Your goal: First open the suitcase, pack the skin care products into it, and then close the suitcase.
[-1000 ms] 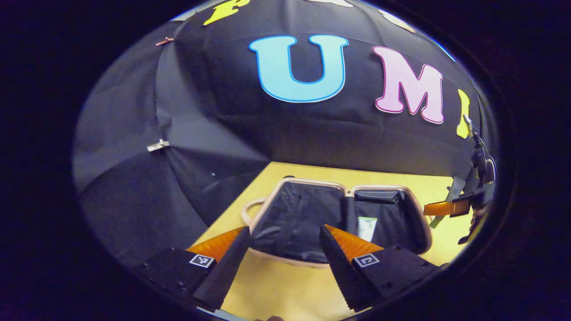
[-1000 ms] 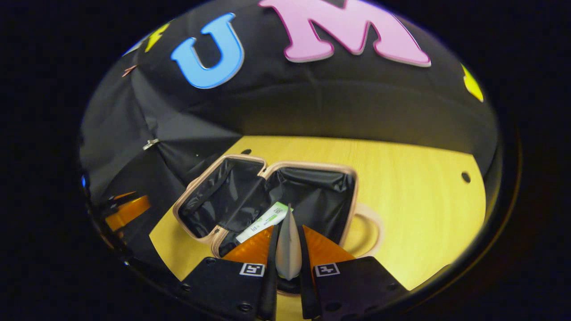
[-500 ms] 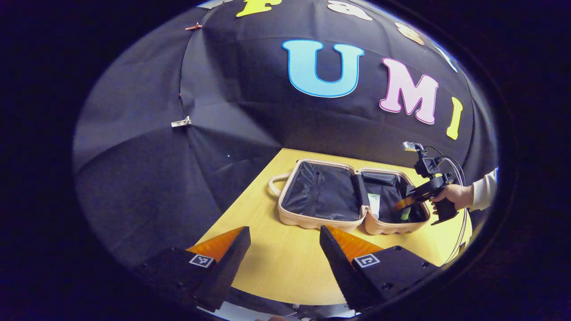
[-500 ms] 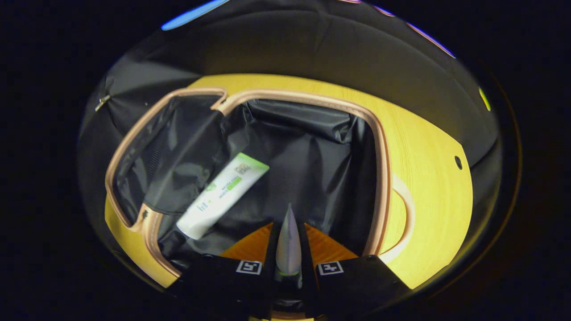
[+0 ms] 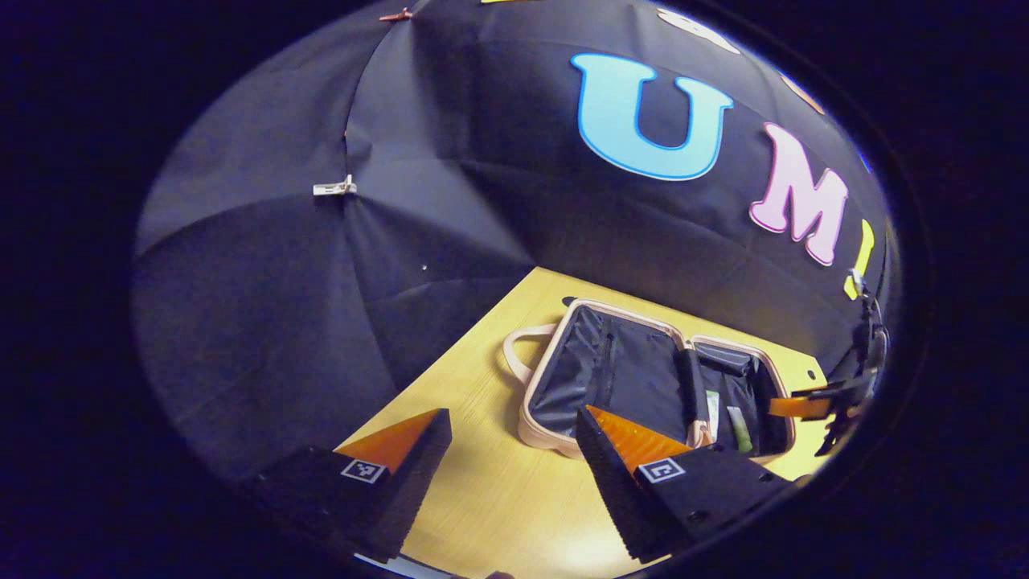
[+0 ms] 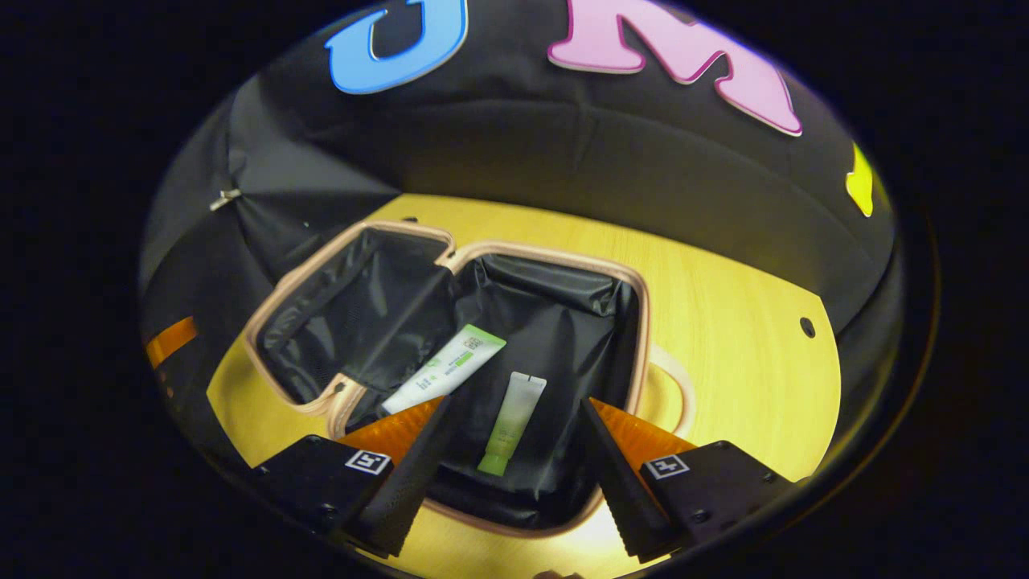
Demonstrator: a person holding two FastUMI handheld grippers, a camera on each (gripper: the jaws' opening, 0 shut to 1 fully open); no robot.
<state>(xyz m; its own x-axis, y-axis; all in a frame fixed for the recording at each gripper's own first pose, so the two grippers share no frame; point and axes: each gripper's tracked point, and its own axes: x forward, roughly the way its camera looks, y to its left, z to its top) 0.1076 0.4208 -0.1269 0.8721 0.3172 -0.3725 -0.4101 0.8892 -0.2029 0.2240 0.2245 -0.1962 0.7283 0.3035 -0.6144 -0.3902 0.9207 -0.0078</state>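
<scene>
Within the right-hand half of the open suitcase (image 6: 635, 322), as the right gripper view presents it, lie two skin care products on the black lining: a white tube (image 6: 444, 368) with a green band and a smaller green tube (image 6: 510, 421). The right gripper (image 6: 514, 462) hangs just above the near rim with its fingers spread wide and nothing between them. The white tube's long axis runs from about 8 o'clock to 2 o'clock, its green-banded crimped end toward 2 o'clock and its other end near the hinge fold. The green tube's long axis runs from about 7 o'clock to 1 o'clock, pale crimped end up, green cap toward the near rim. In the left gripper view the suitcase (image 5: 563, 438) lies flat on the yellow table (image 5: 482, 498) toward 4 o'clock, both halves opened, its handle at the far left end; the left gripper (image 5: 514, 470) is likewise wide open and empty, poised above the table short of the case. Judged risks: the white tube's lower end lies close to the hinge and could be pinched or ride up when one half is folded over; a lid swung from one corner may twist the case or slide it across the smooth table; loose lining could catch in the rim and prevent full closure.
</scene>
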